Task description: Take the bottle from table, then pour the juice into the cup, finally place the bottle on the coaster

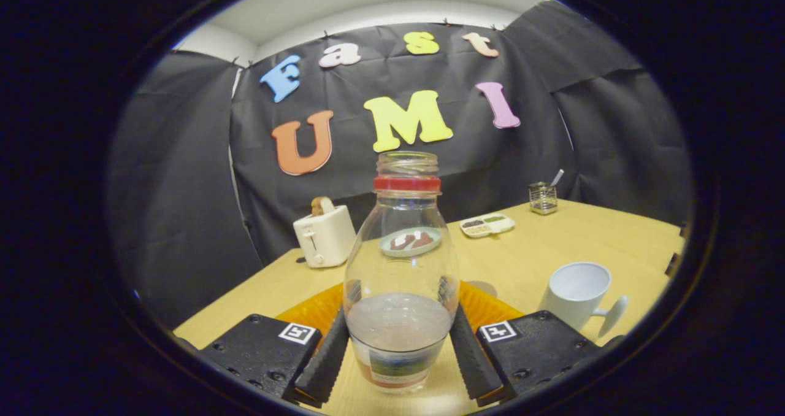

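My gripper [400,354] has the bottle [401,269] clamped between its two fingers, low centre of the frame — one finger pressed to each side of the lower body. The bottle stands upright: clear, uncapped, open threaded mouth, red ring at the neck, a band of pale liquid filling roughly its bottom third, a label near the base too small to make out. Its foot sits over the wooden table [589,238], with the orange coaster [313,308] showing just behind it on both sides; whether the base touches the table I cannot tell, and the coaster's middle is hidden by the bottle and my fingers. Lower right, beyond the right finger, a white cup [576,293] stands open, handle turned right. Seen through the glass — a small plate [409,242] with dark pieces. Left of centre, a white toaster [324,235] holding bread. Further back right, a divided tray [487,224] and a wire holder [543,197] with something sticking out.
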A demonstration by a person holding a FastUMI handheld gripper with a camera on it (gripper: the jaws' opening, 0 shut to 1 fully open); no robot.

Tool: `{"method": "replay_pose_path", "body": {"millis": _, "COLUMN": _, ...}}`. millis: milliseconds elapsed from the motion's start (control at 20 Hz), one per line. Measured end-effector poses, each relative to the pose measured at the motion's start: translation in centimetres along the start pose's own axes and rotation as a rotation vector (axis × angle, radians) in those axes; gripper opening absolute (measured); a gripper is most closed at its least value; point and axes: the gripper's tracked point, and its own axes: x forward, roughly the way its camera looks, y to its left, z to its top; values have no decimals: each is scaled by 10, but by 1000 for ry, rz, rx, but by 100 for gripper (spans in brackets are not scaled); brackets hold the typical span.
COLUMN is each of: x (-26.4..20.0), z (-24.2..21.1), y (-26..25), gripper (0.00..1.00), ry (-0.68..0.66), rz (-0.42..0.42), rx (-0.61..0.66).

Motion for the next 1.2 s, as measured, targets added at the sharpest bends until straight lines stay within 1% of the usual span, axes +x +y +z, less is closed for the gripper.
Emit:
{"method": "replay_pose_path", "body": {"millis": 150, "x": 0, "z": 4, "y": 2, "gripper": 82, "ry": 17, "rz": 17, "rx": 104}}
{"method": "replay_pose_path", "body": {"millis": 350, "x": 1, "z": 6, "y": -7, "gripper": 82, "ry": 45, "rz": 13, "rx": 227}}
{"method": "replay_pose_path", "body": {"millis": 500, "x": 2, "z": 7, "y": -13, "gripper": 82, "ry": 54, "rz": 31, "rx": 383}}
{"method": "replay_pose_path", "body": {"millis": 850, "x": 3, "z": 4, "y": -28, "gripper": 82, "ry": 81, "rz": 55, "rx": 685}}
{"method": "replay_pose_path", "body": {"millis": 1050, "x": 1, "z": 5, "y": -35, "gripper": 82, "ry": 82, "rz": 73, "rx": 816}}
{"method": "replay_pose_path", "body": {"millis": 1200, "x": 1, "z": 5, "y": -39, "gripper": 82, "ry": 81, "rz": 78, "rx": 886}}
